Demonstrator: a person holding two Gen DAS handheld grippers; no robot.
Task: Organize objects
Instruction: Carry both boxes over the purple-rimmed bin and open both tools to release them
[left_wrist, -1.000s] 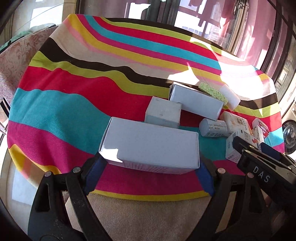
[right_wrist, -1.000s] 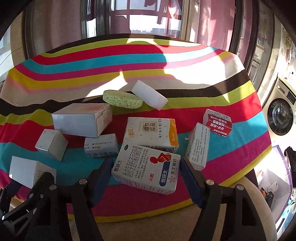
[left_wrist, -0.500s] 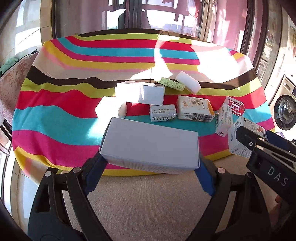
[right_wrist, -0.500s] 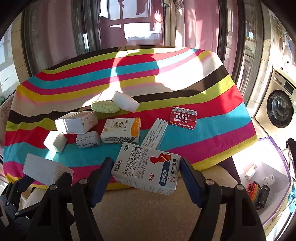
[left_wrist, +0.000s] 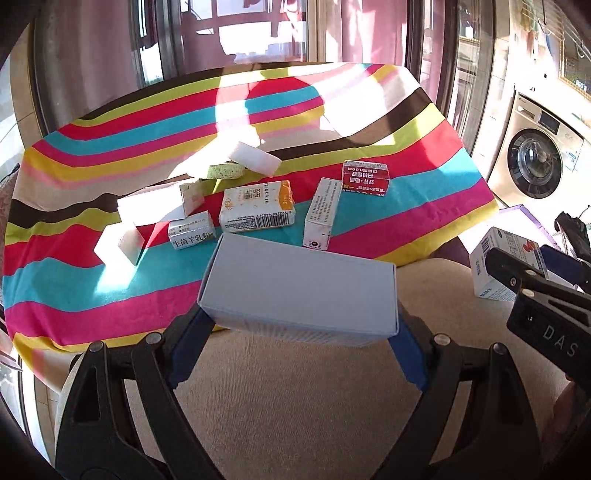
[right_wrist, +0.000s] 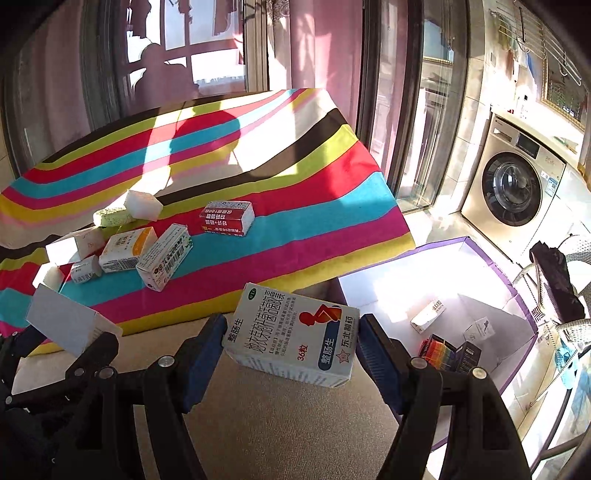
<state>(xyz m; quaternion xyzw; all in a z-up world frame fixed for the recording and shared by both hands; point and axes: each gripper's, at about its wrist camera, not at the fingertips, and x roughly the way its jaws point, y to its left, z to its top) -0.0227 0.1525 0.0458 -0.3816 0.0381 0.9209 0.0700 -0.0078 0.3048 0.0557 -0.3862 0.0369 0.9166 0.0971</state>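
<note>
My left gripper (left_wrist: 299, 325) is shut on a plain white box (left_wrist: 301, 290), held in the air in front of the striped table (left_wrist: 424, 199). My right gripper (right_wrist: 291, 343) is shut on a white medicine box (right_wrist: 295, 336) with blue and red print, held off the table's front right corner. That medicine box also shows in the left wrist view (left_wrist: 506, 258). On the table lie several small boxes, among them a red one (right_wrist: 227, 217), plus a green sponge (left_wrist: 226, 170) and a white foam block (left_wrist: 258, 159).
A white open bin with a purple rim (right_wrist: 513, 291) stands on the floor at the right and holds a few small boxes (right_wrist: 428, 314). A washing machine (right_wrist: 513, 184) is behind it. A beige cushion (right_wrist: 295, 424) lies below both grippers.
Both grippers have pulled back and up from the table with their boxes and swung right. The floor bin and washing machine have come into the right wrist view.
</note>
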